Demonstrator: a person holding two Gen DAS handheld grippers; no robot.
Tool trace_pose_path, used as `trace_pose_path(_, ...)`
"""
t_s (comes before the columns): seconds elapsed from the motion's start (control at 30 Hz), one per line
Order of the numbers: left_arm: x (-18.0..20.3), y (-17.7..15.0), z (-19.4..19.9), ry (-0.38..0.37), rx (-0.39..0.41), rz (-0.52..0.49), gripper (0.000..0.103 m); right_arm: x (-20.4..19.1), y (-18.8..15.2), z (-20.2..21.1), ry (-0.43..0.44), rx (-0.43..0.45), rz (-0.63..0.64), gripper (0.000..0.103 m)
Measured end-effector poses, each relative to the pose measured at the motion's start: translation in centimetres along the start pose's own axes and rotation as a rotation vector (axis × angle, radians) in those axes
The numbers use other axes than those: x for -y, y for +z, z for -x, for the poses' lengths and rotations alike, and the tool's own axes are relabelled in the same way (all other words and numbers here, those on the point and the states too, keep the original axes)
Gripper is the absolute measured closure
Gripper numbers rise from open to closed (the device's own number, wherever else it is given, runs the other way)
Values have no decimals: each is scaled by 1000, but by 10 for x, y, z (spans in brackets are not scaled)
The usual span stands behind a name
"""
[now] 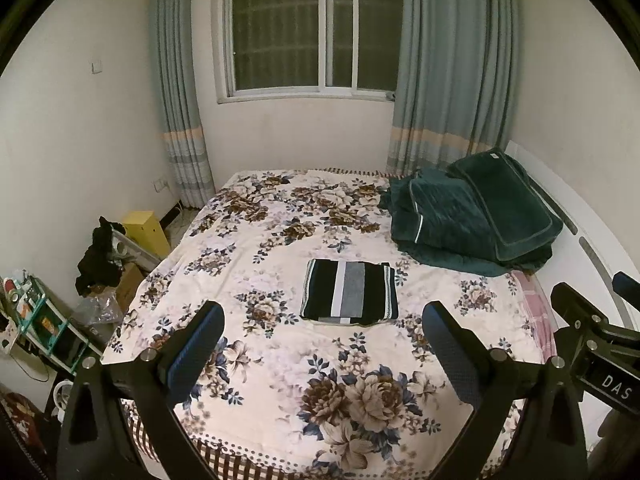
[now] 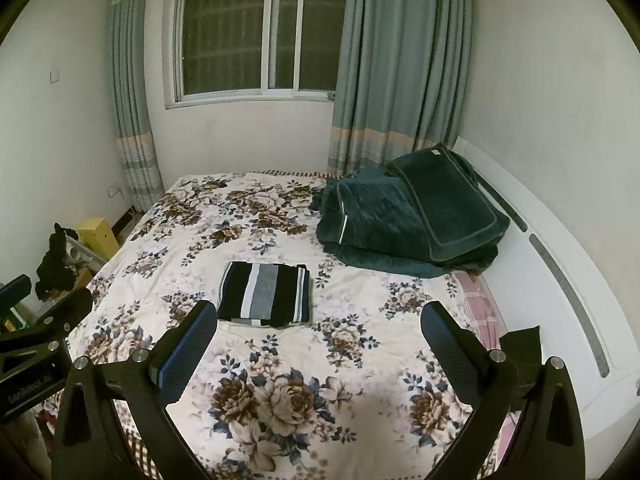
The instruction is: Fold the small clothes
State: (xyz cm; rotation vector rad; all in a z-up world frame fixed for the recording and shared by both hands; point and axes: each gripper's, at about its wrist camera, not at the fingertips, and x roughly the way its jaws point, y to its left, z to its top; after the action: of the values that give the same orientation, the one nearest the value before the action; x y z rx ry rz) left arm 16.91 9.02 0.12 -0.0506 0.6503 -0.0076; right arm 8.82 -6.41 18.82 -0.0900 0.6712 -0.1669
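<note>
**Both claws hanging empty over a garment that already looks folded**

Left gripper (image 1: 322,328) is hovering released above the near part of the floral bedspread (image 1: 280,380), its jaws spread wide and nothing between them. Just beyond its fingertips, the striped garment (image 1: 350,294) is lying flat in a neat rectangle near the middle of the bed — apart from both tools, touching only the cover. Moving rightward, the right gripper (image 2: 320,326) is also hanging released and empty, with the same striped garment (image 2: 266,296) sitting beyond its left finger. Further right, a dark green quilt (image 2: 404,224) is piled against the headboard side, well apart from the garment.

The main risk, as I judge it, is undoing finished work: a wide-open jaw coming down on the stack could snag only the top layer and drag the fold open. The soft bedspread could also be bunching under any pinch — a claw closing low might be catching cover and cloth together.
</note>
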Motion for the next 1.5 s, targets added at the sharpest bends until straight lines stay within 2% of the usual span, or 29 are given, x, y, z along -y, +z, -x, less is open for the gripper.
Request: trace_pose_path(1.5,-5,-4,6,16,14,13,2,-8,2,-8,37,-3,18,0)
